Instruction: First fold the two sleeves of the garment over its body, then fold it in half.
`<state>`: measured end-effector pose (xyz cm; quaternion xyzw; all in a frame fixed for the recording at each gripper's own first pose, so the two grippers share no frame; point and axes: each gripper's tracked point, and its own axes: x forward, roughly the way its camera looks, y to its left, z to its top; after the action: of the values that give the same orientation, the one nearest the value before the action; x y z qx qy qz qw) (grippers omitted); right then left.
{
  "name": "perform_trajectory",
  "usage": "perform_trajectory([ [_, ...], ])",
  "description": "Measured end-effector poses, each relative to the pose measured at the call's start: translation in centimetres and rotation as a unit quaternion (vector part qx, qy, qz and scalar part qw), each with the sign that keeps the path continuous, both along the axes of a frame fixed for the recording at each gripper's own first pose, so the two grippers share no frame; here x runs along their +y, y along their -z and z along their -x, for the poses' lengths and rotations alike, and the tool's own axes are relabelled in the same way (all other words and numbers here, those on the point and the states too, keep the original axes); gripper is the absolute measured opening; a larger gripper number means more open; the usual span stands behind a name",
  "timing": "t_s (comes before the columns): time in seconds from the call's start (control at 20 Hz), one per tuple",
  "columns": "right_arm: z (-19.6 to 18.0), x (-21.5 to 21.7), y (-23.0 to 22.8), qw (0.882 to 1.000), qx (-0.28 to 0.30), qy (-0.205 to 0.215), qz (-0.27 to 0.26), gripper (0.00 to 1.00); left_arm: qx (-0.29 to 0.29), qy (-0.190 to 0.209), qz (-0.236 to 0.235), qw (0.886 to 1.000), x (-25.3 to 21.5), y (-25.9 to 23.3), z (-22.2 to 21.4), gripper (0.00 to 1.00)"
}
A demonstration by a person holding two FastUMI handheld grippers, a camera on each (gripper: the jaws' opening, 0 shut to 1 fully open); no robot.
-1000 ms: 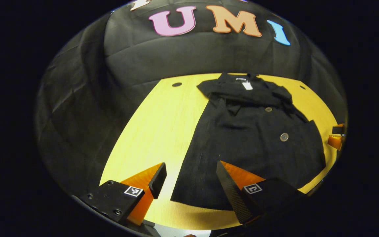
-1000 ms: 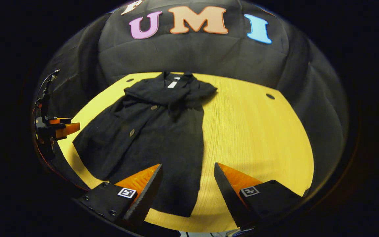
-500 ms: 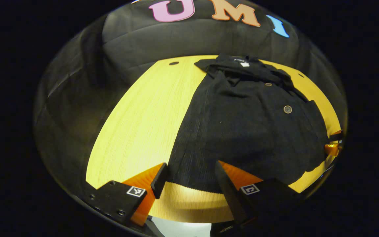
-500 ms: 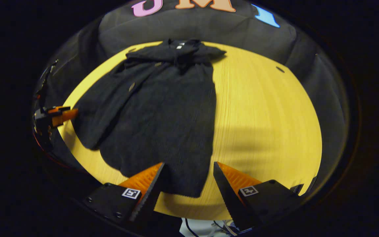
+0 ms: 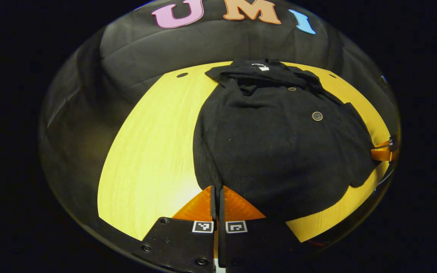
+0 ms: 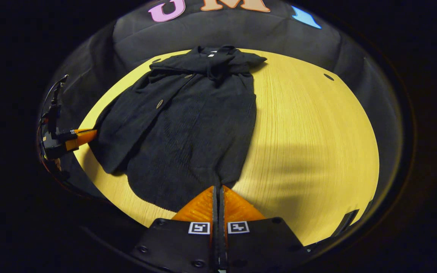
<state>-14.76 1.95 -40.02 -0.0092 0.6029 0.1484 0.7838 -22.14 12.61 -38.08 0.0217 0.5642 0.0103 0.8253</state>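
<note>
A black buttoned garment (image 5: 279,140) lies on the yellow table (image 5: 146,151), collar at the far end, both sleeves folded across the chest. In the left gripper view my left gripper (image 5: 216,189) is shut on the hem's near left corner, and the cloth rises to the fingers. The right gripper view shows the same garment (image 6: 188,117) with my right gripper (image 6: 217,189) shut on the hem's near right corner. The other gripper appears far off at the garment's edge in each view: the right gripper's fingers (image 5: 382,151) and the left gripper's fingers (image 6: 78,137).
Black cloth walls the booth behind the table (image 6: 309,132). Small dark holes (image 5: 182,75) (image 6: 329,77) sit near the table's far corners. Bare wood lies on either side of the garment. A cable (image 6: 53,98) rises over the far gripper.
Both grippers moved down to the hem and went from open to shut on its near corners. The hem has lifted slightly at each grip.
</note>
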Motion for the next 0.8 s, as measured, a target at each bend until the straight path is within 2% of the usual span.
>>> perform_trajectory([
  [0.1,-3.0,1.7,-2.2,0.998,-0.053,0.018,-0.032,0.03,-0.031,-0.033,0.028,0.999,0.2,-1.5,-1.8,0.00],
  [0.15,-4.0,2.2,-3.3,0.997,-0.061,0.016,-0.040,0.03,-0.039,-0.039,0.046,0.997,-0.3,-2.4,-2.9,0.00],
  [0.55,-10.6,3.7,-9.6,0.986,-0.144,0.029,-0.077,0.02,-0.147,-0.010,0.071,0.987,-1.9,-9.7,-12.7,0.00],
  [0.8,-14.7,4.1,-13.6,0.972,-0.208,0.052,-0.097,0.02,-0.201,-0.027,0.094,0.975,-1.6,-13.0,-17.1,0.00],
])
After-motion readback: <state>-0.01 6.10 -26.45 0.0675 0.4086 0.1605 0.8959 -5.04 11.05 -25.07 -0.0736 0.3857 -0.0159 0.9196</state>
